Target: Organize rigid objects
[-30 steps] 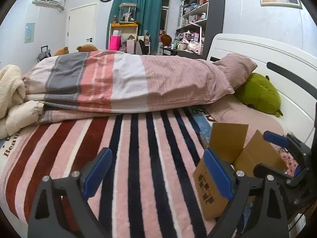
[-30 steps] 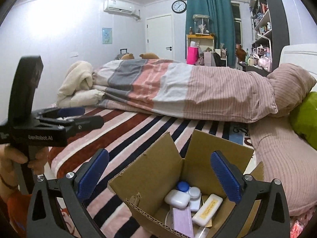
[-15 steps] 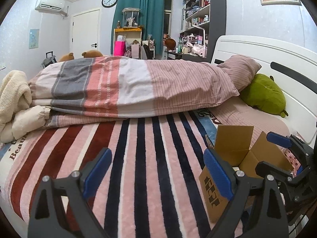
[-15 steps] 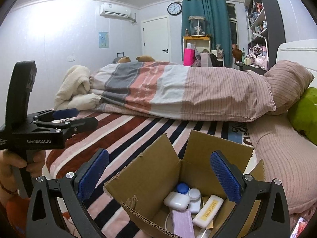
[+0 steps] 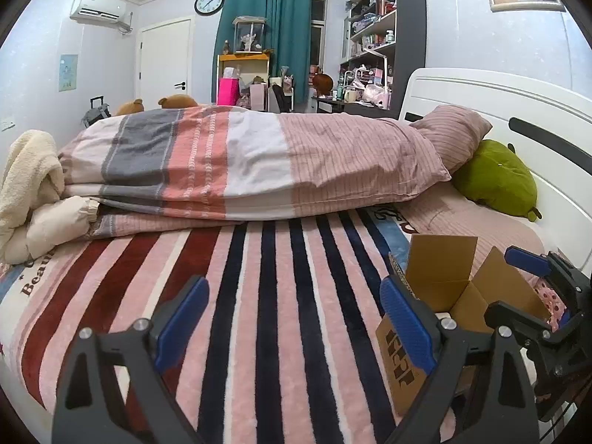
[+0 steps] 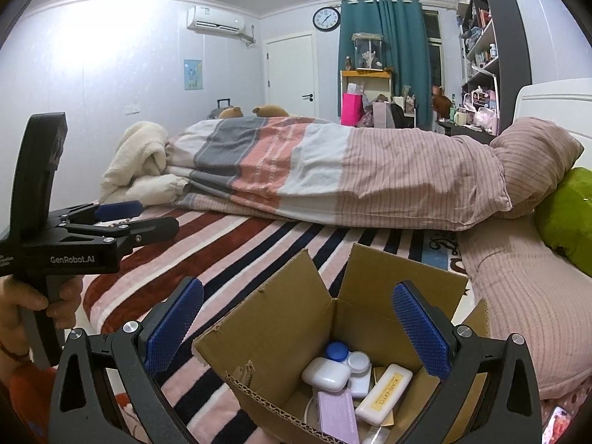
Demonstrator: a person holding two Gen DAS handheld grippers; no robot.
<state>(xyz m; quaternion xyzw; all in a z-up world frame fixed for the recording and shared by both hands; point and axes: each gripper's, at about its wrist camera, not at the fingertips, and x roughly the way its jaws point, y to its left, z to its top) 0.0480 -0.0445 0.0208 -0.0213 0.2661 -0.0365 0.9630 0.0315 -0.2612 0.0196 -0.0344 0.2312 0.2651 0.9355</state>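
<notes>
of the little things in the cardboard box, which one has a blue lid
The small round case at the back of the box, behind the white pod-shaped case. The others are white, cream or lilac.

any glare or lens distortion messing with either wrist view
Right wrist view: a bright glare patch washes out the upper left wall, while the cardboard box contents stay sharp. Left wrist view: even lighting, no blown-out spots. Both views: strong fisheye bending, with dark corners and a curved headboard.
</notes>
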